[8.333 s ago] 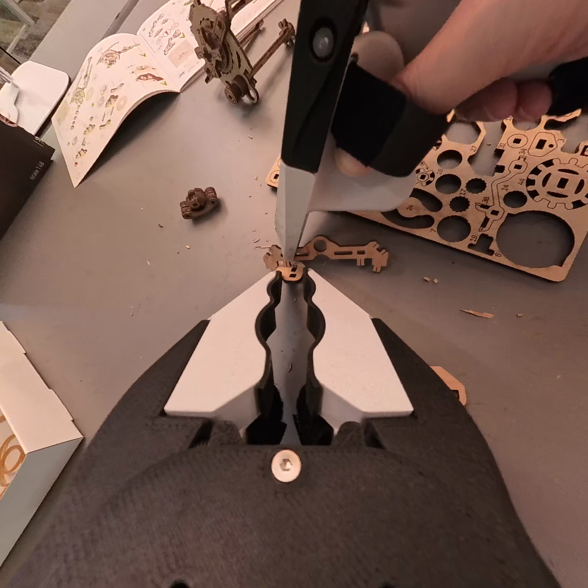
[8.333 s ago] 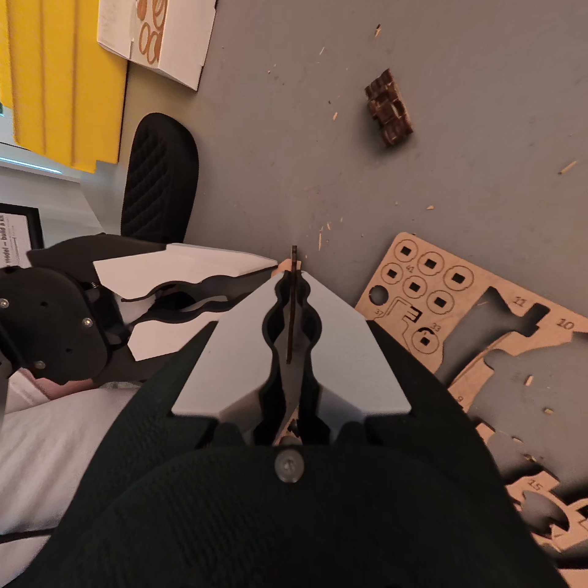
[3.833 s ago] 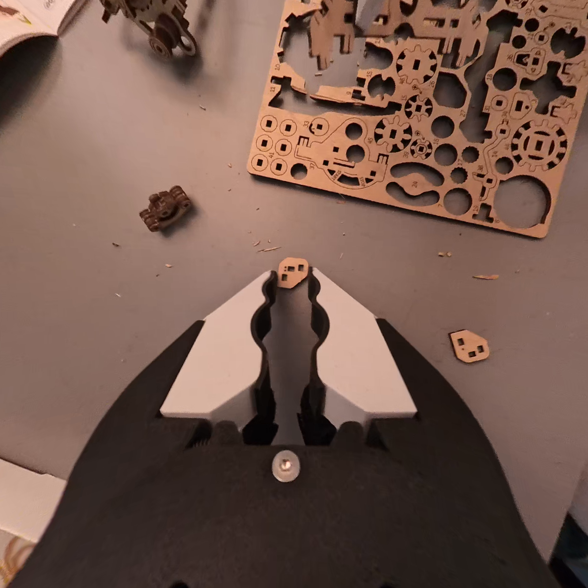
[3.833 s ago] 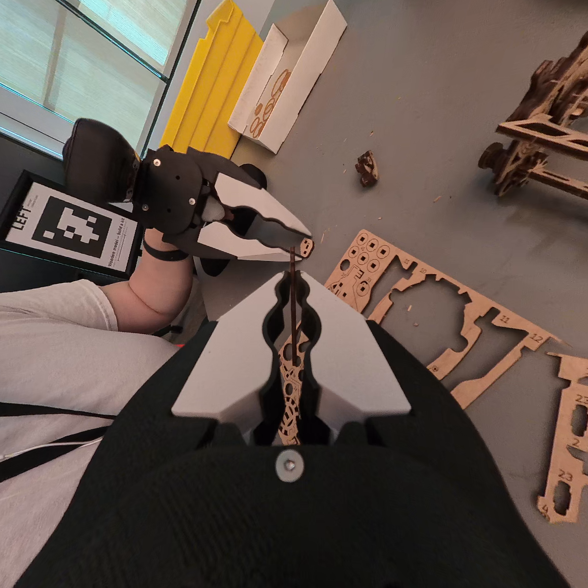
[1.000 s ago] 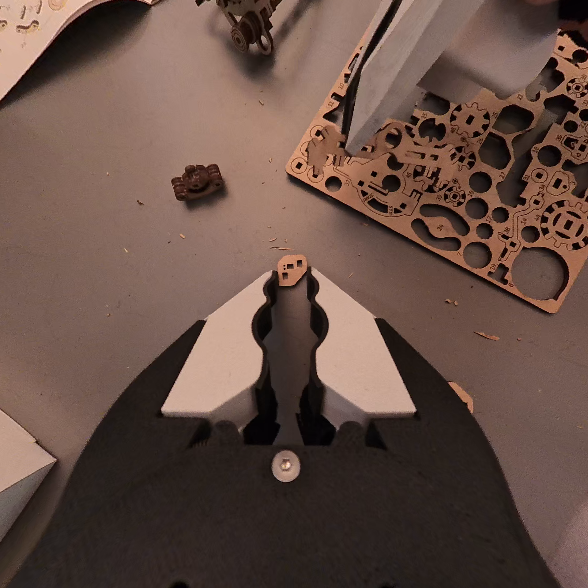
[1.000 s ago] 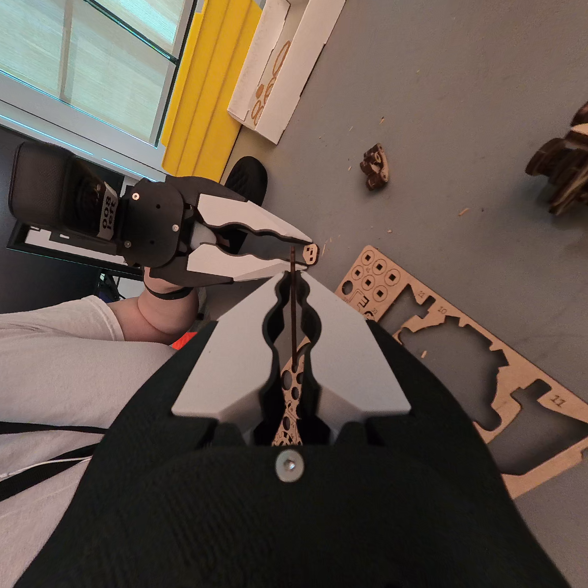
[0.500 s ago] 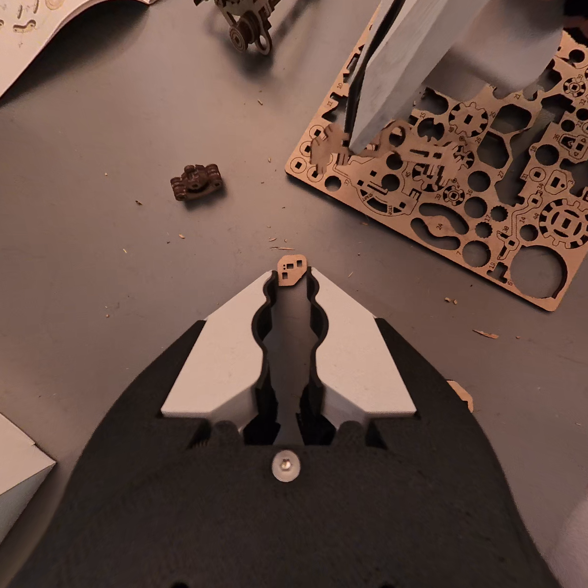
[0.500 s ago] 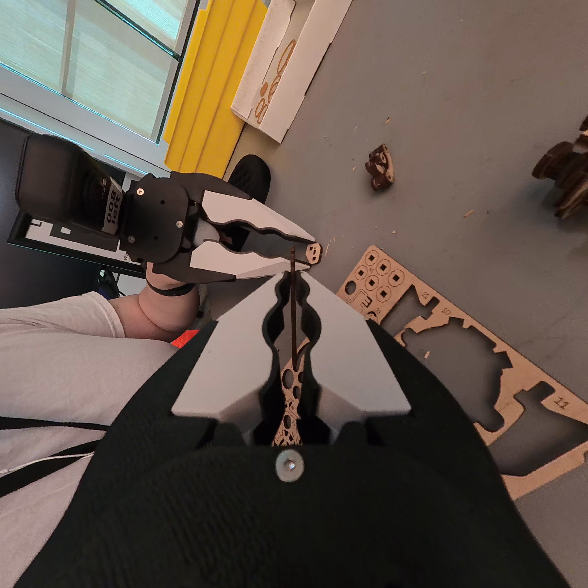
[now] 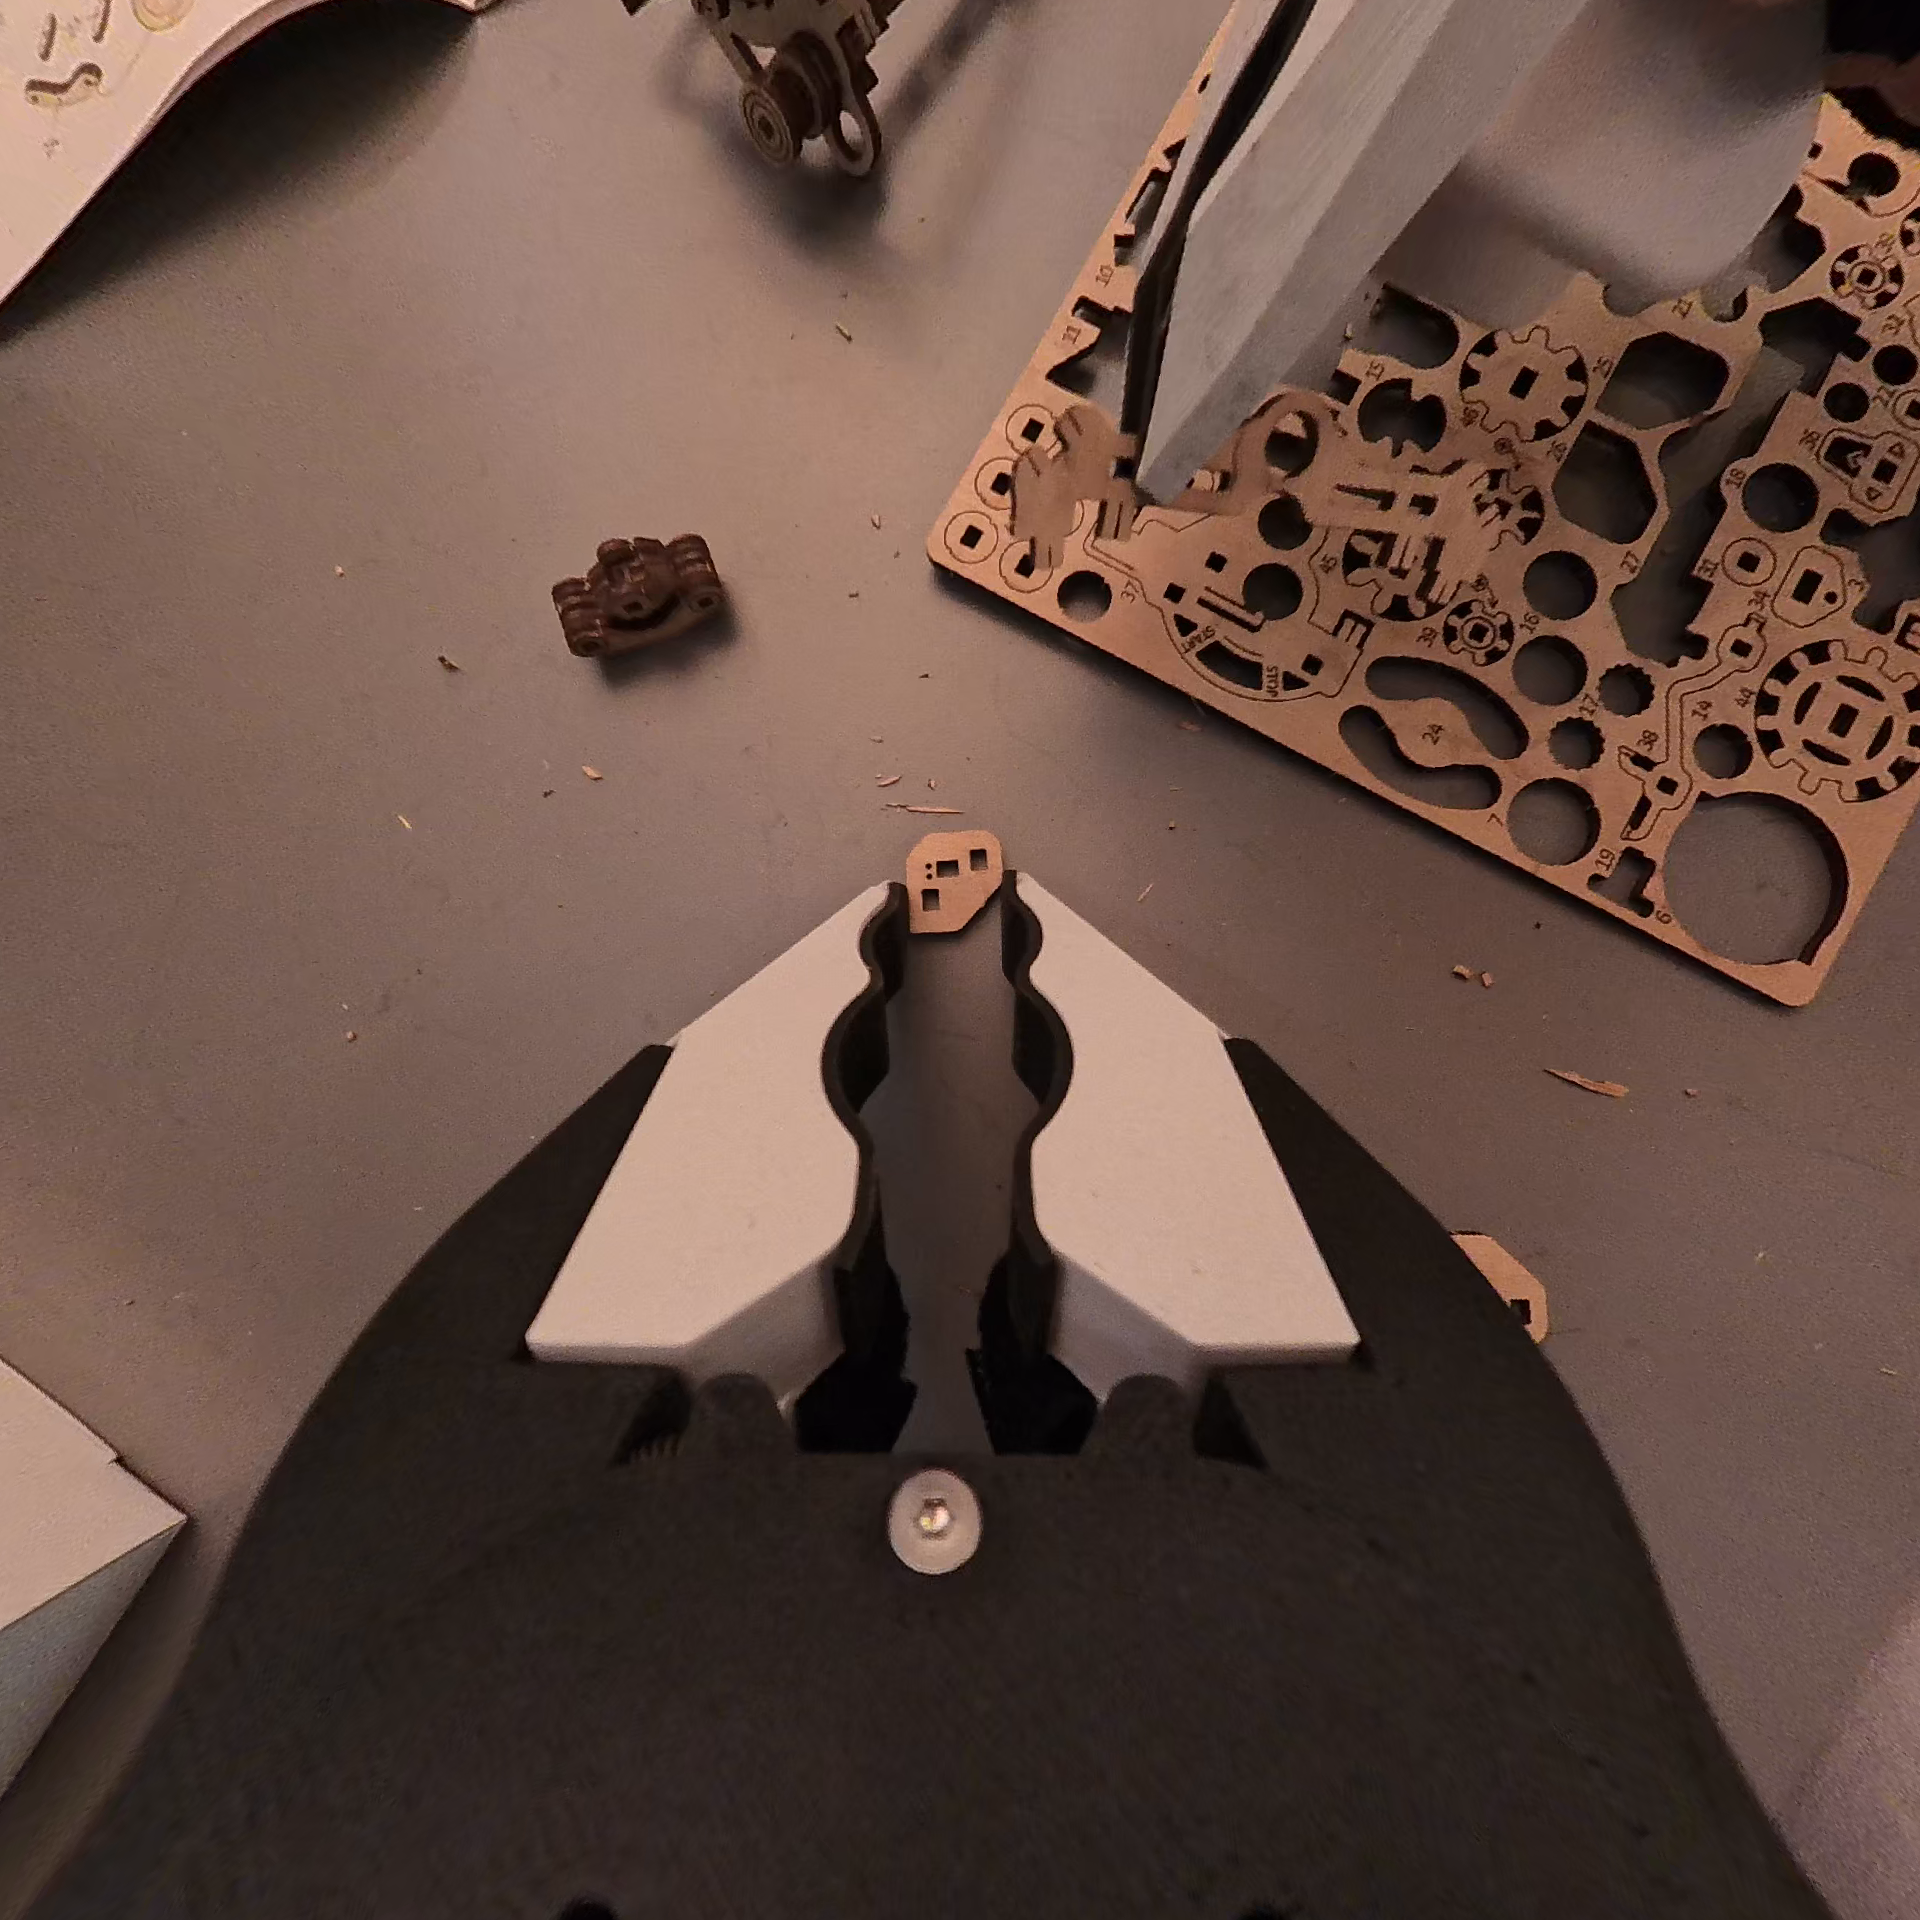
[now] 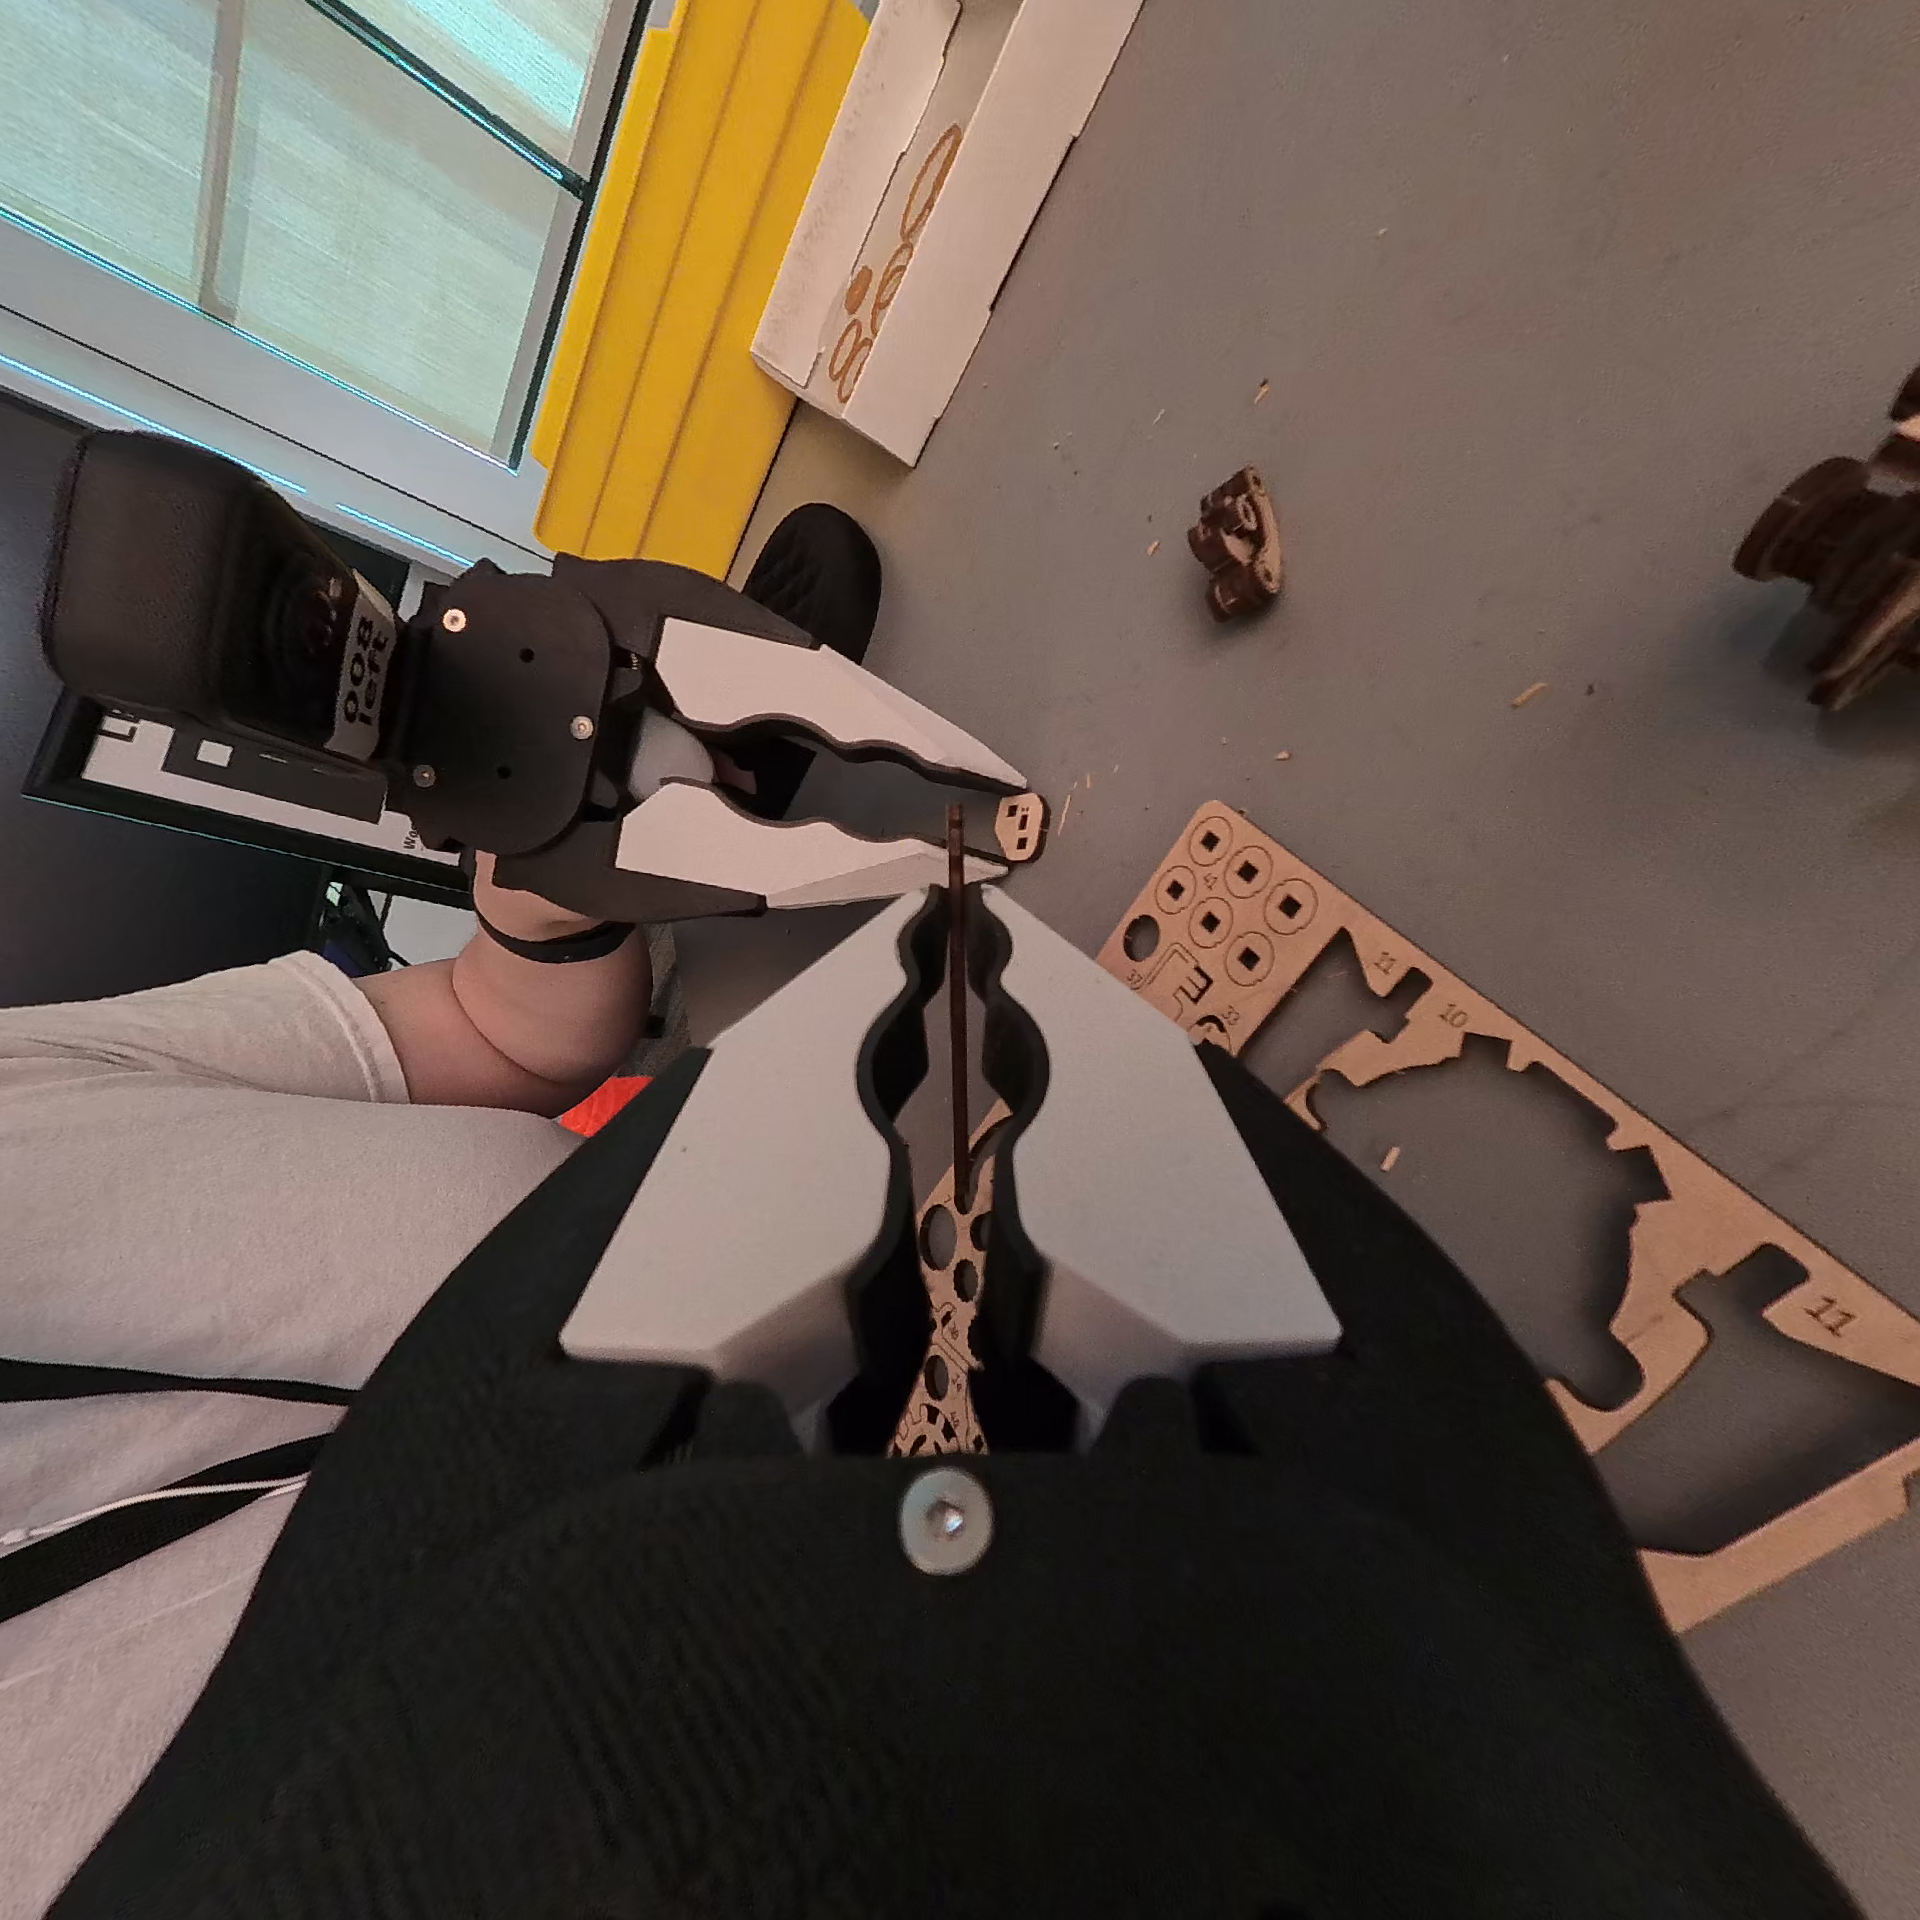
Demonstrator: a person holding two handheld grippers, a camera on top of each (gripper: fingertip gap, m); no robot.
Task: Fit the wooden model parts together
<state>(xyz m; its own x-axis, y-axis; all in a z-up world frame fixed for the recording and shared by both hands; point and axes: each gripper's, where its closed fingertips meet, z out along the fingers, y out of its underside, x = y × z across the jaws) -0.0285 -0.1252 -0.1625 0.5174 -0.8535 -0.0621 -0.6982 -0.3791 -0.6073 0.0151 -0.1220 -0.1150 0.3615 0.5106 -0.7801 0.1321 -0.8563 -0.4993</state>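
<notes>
Left gripper (image 9: 954,896) pinches a small slotted wooden tab (image 9: 954,881) above the grey table (image 9: 312,831); right gripper (image 10: 958,902) clamps a flat wooden strip (image 10: 957,997) (edge-on) over the punched part sheet (image 9: 1558,644).

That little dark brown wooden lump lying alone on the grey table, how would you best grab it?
Judging by shape, take the dark brown wooden lump across its two long flat sides, coming straight down from above: it lies flat and alone on the table, and its knobby ends give poorer contact.
</notes>
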